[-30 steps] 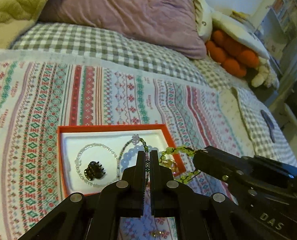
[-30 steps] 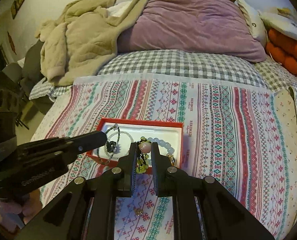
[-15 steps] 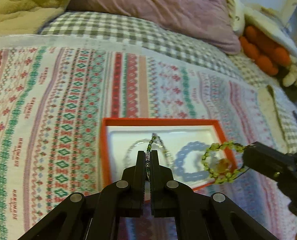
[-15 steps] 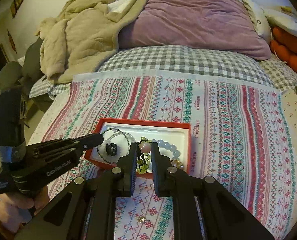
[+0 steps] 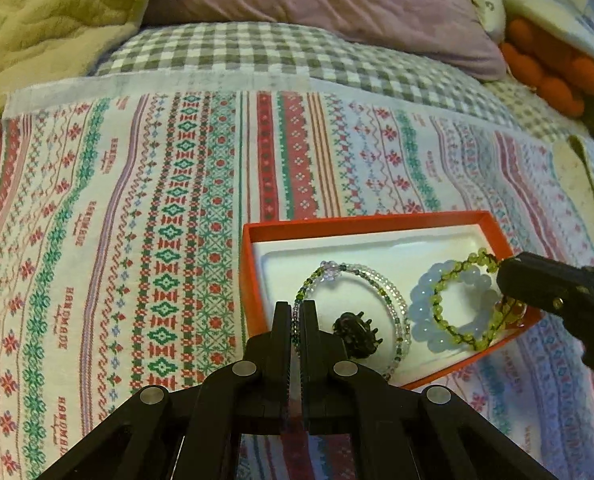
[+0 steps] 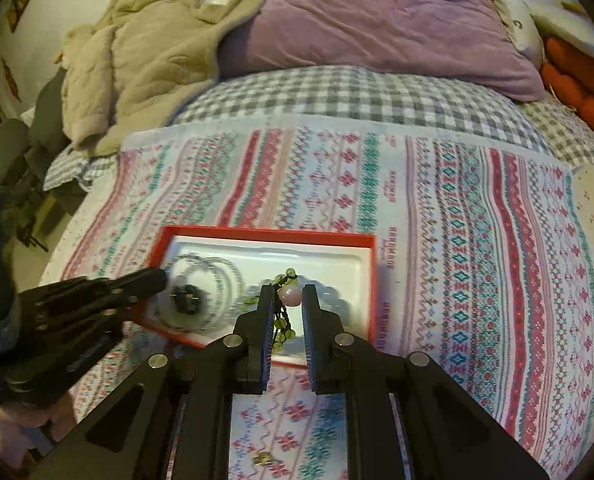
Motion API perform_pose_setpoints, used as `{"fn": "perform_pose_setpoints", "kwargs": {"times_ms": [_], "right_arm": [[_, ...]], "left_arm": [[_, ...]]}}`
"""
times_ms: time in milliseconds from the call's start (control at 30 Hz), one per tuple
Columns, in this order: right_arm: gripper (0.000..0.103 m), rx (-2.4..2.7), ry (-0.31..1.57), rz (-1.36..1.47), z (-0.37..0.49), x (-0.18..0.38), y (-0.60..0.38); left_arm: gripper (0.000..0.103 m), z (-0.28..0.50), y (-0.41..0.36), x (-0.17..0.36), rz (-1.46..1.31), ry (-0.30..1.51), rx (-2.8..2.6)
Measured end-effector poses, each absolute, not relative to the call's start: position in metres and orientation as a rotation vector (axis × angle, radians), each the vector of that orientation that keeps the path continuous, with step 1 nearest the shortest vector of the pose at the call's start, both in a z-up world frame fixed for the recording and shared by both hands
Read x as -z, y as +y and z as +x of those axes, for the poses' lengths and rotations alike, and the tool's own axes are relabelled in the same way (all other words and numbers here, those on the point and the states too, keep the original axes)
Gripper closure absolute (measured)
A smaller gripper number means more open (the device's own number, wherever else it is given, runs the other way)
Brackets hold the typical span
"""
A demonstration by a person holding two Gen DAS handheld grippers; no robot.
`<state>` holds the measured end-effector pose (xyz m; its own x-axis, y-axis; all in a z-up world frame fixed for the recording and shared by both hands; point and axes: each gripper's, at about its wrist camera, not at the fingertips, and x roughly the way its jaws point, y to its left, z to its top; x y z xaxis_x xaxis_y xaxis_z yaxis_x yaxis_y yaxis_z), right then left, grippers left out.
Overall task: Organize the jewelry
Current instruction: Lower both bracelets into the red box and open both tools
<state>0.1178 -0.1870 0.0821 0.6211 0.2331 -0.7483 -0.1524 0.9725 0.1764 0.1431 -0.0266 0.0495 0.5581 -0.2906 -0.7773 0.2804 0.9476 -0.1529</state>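
Note:
A red box (image 5: 361,222) (image 6: 265,234) with a white liner lies on the patterned cloth. In it are a pale blue bead bracelet (image 5: 421,312), a black hair claw (image 5: 355,332) and a thin clear-and-green bead bracelet (image 5: 349,270). My left gripper (image 5: 295,308) is shut on that thin bracelet at the box's left wall. My right gripper (image 6: 288,294) (image 5: 513,276) has its jaws slightly apart around a green bead bracelet (image 5: 453,300) with a pink bead (image 6: 289,295), over the box's right end.
A small gold piece (image 6: 261,459) lies on the cloth in front of the box. A purple pillow (image 6: 377,20), a beige blanket (image 6: 137,60) and orange plush (image 5: 553,72) lie at the bed's far side. The bed edge drops off at the left.
My left gripper has swung left, pulling the thin bracelet toward the box's left wall. My right gripper's jaws have widened slightly, and the green bracelet now hangs lower over the blue bracelet.

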Motion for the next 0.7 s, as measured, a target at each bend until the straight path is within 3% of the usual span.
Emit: {"fn": "perform_pose_setpoints", "kwargs": {"times_ms": [133, 267, 400, 533, 700], "right_arm": [[0.088, -0.203, 0.882, 0.093, 0.12, -0.078, -0.193], [0.085, -0.213, 0.897, 0.078, 0.119, -0.078, -0.193], [0.062, -0.229, 0.89, 0.082, 0.11, -0.086, -0.197], [0.059, -0.231, 0.879, 0.072, 0.096, -0.094, -0.199], [0.057, -0.226, 0.882, 0.072, 0.078, -0.1, -0.204]], "left_arm": [[0.097, 0.143, -0.03, -0.05, 0.018, 0.911, 0.333], [0.082, 0.138, -0.033, -0.054, 0.038, 0.902, 0.354], [0.067, 0.127, -0.036, -0.061, 0.056, 0.88, 0.38], [0.056, 0.114, -0.035, -0.068, 0.074, 0.859, 0.381], [0.029, 0.099, -0.029, -0.072, 0.081, 0.858, 0.372]]}}
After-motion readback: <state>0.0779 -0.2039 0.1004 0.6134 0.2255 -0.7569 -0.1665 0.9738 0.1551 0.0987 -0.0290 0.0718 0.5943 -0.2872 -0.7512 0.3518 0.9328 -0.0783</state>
